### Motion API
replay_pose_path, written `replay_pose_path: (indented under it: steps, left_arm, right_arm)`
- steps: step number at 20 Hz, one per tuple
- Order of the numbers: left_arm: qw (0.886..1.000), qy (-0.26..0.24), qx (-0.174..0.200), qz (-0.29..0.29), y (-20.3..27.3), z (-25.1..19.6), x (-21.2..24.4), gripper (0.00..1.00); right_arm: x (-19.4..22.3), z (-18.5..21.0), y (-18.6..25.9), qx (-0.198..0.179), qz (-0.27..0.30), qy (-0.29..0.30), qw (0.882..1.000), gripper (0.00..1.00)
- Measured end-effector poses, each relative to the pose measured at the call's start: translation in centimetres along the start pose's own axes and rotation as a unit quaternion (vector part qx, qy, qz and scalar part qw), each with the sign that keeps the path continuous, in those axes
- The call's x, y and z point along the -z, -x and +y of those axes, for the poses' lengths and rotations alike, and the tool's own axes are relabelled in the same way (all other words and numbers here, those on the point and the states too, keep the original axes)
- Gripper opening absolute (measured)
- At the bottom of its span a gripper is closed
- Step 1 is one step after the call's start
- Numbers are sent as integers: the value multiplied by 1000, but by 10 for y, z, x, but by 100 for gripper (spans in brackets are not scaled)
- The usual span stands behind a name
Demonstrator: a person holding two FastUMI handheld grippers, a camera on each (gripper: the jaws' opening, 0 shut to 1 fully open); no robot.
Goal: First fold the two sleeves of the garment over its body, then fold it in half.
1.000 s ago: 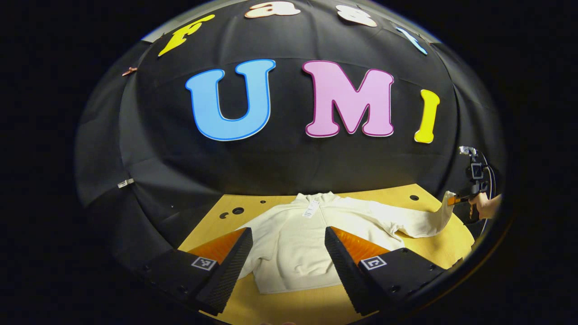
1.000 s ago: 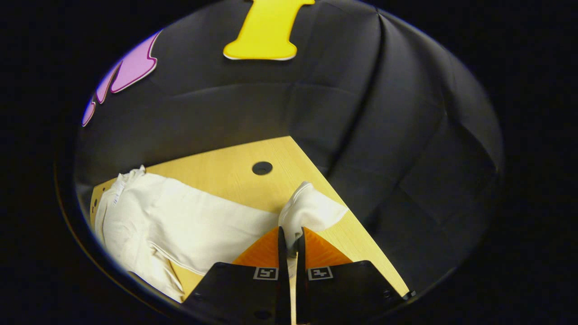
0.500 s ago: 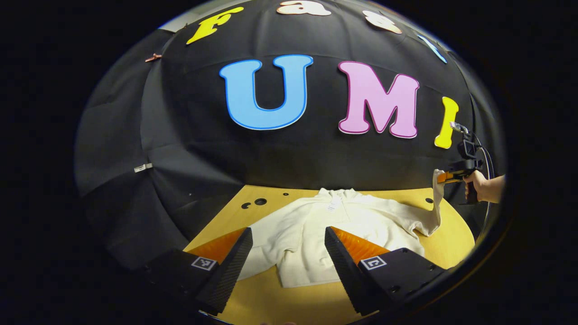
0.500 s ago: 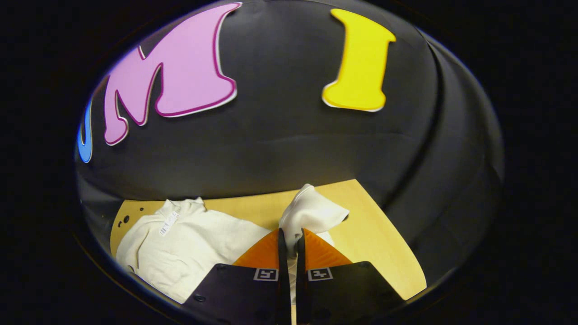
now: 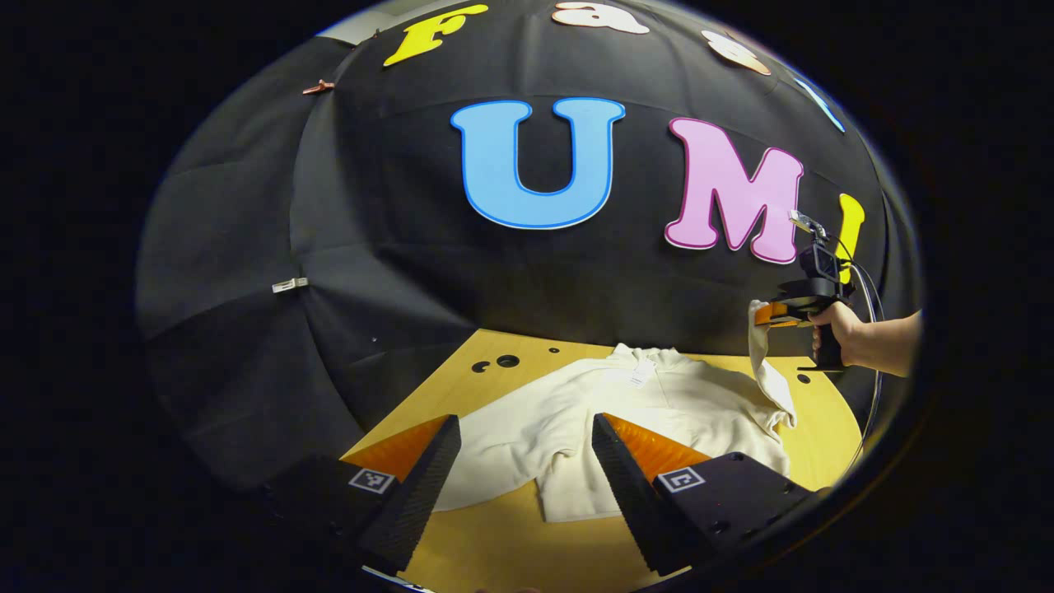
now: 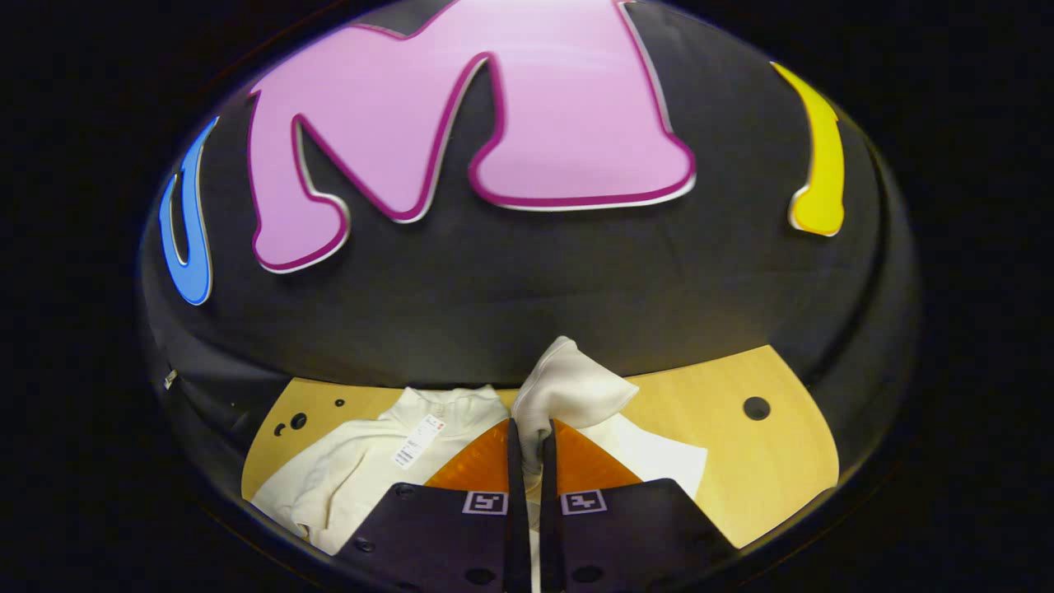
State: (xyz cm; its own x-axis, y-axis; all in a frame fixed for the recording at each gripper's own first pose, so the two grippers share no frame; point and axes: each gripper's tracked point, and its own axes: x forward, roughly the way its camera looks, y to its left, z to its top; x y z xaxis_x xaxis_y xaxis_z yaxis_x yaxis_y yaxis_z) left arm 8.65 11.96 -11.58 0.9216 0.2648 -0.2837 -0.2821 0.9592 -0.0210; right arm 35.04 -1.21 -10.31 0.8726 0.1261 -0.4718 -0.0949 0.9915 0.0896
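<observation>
Cream garment [image 5: 659, 412] lay flat on the wood counter [image 5: 494, 543], collar twd the wall. R gripper [image 6: 527, 428] had its jaws clamped on the sleeve cuff [image 6: 568, 387], held up off the counter above the body. L gripper [image 5: 523, 461] hovered near the hem w/ jaws wide apart, holding nothing.

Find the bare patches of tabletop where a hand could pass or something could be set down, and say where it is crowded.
Bare wooden table lies in front of the garment's hem, between the left gripper's fingers. Another patch lies at the table's right end, around the dark hole. The middle is crowded: the right gripper holds the sleeve lifted there.
</observation>
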Motion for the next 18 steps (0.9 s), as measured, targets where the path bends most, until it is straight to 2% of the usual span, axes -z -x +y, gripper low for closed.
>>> replay_pose_path:
  steps: [6, 11, 13, 18]
  left_arm:
    - [999, 18, -31, 13, -4, 39, 17, 100]
    - [997, 35, -57, 28, -13, 68, 40, 100]
    - [996, 41, -68, 34, -19, 79, 47, 100]
    - [994, 53, -90, 33, -28, 99, 59, 100]
  right_arm:
    - [48, 106, -33, -52, 31, 26, 998, 8]
    - [81, 199, -55, -105, 44, 93, 989, 8]
    - [98, 237, -60, -122, 52, 101, 986, 8]
    - [154, 281, -74, -136, 78, 154, 976, 9]
